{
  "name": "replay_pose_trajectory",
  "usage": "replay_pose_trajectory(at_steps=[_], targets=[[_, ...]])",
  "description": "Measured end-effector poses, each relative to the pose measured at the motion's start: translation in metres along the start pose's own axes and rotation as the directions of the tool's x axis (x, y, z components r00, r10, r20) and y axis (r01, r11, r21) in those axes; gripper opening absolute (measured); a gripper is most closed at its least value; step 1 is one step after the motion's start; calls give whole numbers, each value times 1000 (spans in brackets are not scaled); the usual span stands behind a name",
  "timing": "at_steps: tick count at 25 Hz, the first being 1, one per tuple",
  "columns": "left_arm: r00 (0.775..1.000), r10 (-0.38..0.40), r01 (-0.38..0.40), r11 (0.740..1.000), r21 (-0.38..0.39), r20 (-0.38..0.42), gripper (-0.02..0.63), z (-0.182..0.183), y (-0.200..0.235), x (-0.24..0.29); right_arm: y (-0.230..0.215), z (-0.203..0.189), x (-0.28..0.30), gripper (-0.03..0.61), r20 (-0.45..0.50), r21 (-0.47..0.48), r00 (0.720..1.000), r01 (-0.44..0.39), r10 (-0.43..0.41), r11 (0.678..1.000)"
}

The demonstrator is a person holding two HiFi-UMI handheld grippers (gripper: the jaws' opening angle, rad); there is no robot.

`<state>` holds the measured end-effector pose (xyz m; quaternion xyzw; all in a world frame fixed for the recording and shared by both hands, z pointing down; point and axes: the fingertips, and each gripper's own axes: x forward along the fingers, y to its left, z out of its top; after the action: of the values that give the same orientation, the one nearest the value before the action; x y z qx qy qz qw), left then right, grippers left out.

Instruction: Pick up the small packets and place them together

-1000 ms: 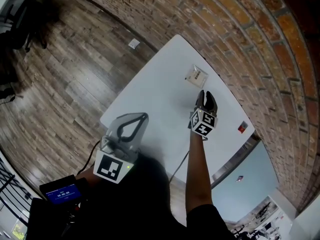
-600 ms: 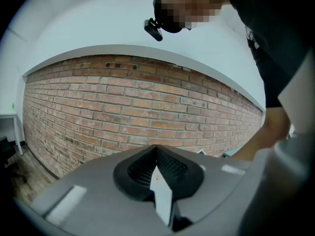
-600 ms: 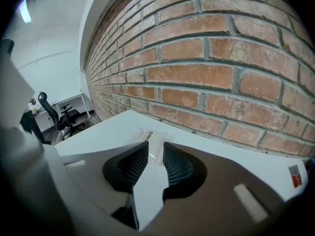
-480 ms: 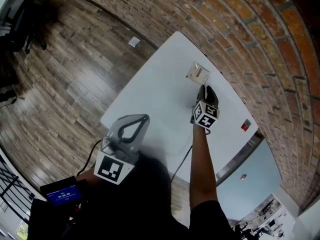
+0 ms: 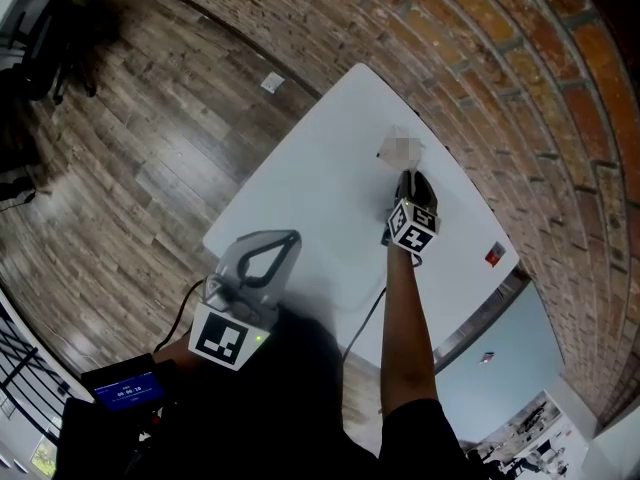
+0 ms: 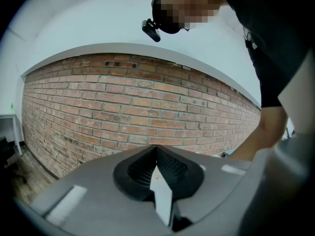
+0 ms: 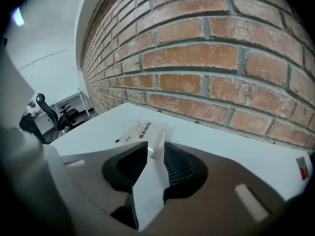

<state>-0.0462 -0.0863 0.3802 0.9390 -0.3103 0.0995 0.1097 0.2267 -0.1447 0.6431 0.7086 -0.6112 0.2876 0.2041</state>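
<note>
With its jaws just eased wider and empty at 1 packet's (image 7: pixel 140 131) edge, the right gripper (image 7: pixel 156 147) might skid that flat packet across the table (image 7: pixel 236 146) by closing too shallow.

Table (image 5: pixel 300 188): bare white top from 7 to 10 o'clock of my right gripper (image 5: pixel 408 178), so I have room to pass there.
Wall (image 5: pixel 480 58): brick, close behind the table's far edge from 12 to 3 o'clock. It blocks my reach that way.
Packet (image 5: pixel 400 150): lies flat at 12 o'clock, just past my right tips, between them and the wall.
Jaw gap: my right jaws have just been opening a little. The gap is narrow and the packet's near corner shows in it.
Red tag (image 5: pixel 494 257): small, at 4 o'clock, well apart.
Left gripper (image 5: pixel 268 253): at 7 o'clock by the table's near edge, tips together, open air ahead of it.
</note>
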Motion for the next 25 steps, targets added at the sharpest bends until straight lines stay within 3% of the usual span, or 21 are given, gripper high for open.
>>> replay_pose_trajectory(at_steps=[18,25], targets=[[1000,24,-25,999,-33,-17,0,-10,-1,-1,-1,-9,8,91,-34,52,999,-9,11,999],[999,23,-24,999,-38,-26,0,-11,-1,2,1,-4,8,94,-19,130,999,-46,49,990]])
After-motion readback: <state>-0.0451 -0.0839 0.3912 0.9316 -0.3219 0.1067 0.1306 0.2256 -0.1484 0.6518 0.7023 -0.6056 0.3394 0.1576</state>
